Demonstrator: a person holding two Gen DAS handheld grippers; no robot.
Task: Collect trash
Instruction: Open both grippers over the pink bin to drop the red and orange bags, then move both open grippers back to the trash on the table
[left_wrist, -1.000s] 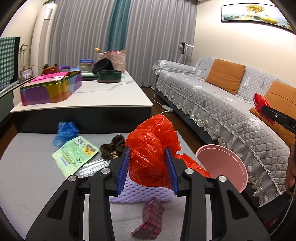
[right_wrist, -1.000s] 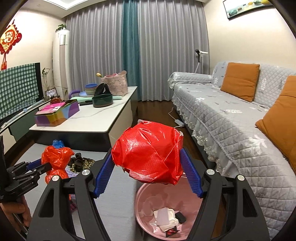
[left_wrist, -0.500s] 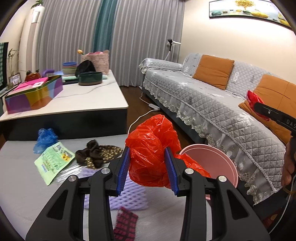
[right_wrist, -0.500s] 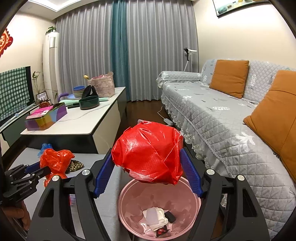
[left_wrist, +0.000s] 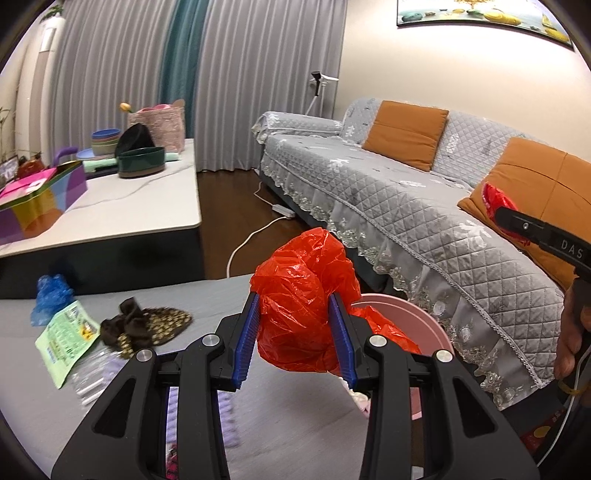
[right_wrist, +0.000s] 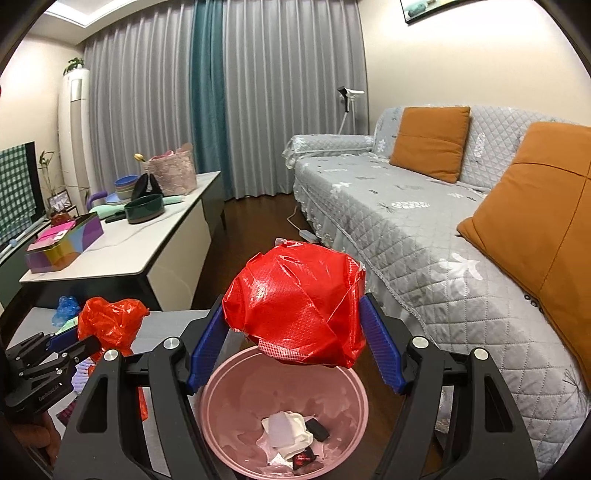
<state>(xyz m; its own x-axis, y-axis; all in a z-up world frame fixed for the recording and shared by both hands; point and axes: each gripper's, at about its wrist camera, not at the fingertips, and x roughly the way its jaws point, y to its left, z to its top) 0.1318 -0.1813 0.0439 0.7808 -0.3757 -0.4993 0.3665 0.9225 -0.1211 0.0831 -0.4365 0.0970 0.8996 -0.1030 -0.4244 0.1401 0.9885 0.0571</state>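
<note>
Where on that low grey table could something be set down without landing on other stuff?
The grey table is bare between the brown pouch and the pink bin, and near the left claw. The far-left side is crowded: blue bag, green packet, clear wrapper.

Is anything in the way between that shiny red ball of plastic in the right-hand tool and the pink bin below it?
Nothing visible. The right hand-held gripper holds the crumpled red plastic wrapper above the round pink plastic bin, whose mouth is open, with only a few scraps at the bottom.
</note>
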